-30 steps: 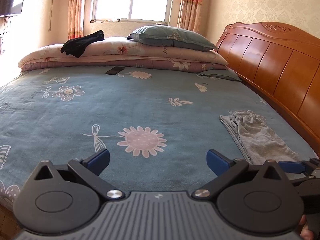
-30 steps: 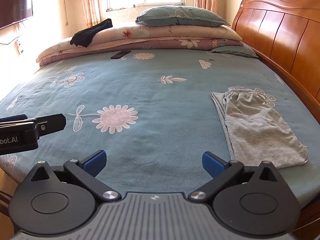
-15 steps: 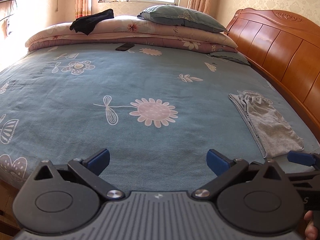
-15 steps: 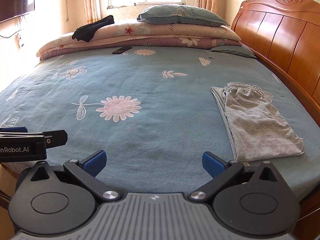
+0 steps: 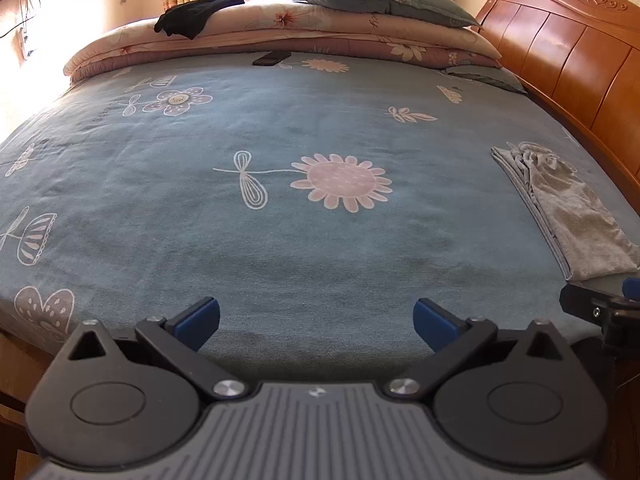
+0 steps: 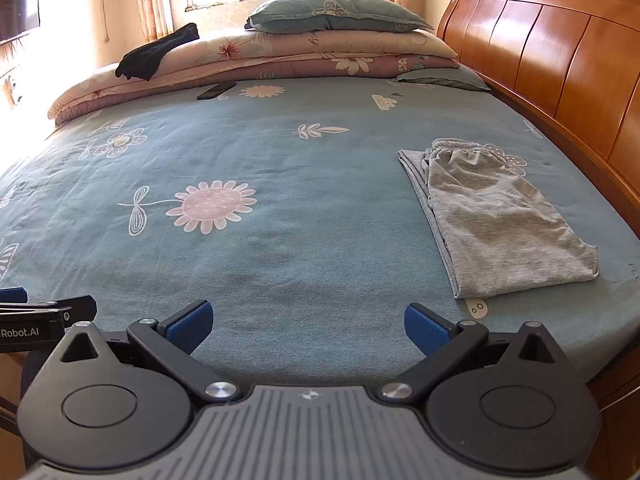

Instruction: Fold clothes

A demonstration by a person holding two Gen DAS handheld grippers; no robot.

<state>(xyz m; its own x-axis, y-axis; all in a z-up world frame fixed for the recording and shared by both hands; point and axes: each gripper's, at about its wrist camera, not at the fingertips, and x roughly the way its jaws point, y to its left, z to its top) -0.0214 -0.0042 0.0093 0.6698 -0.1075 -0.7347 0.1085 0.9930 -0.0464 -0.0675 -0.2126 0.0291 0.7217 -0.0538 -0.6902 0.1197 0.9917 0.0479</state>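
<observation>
A folded grey garment (image 6: 496,220) lies flat on the blue flowered bedsheet (image 6: 280,152) near the bed's right side, its elastic waistband toward the pillows. In the left wrist view the same grey garment (image 5: 568,212) sits at the far right. My left gripper (image 5: 316,320) hovers open over the sheet's near edge, holding nothing. My right gripper (image 6: 306,326) is open too, empty, to the left of and nearer than the garment. A dark garment (image 6: 158,56) is draped on the folded quilt at the far end.
A folded floral quilt (image 6: 280,60) and a teal pillow (image 6: 336,12) are stacked at the far end. A dark phone (image 6: 216,91) lies on the sheet before them. The wooden headboard (image 6: 560,56) runs along the right. Each gripper shows at the edge of the other's view.
Both grippers have drawn back toward the near edge of the bed and stayed open. The grey garment has not moved.
</observation>
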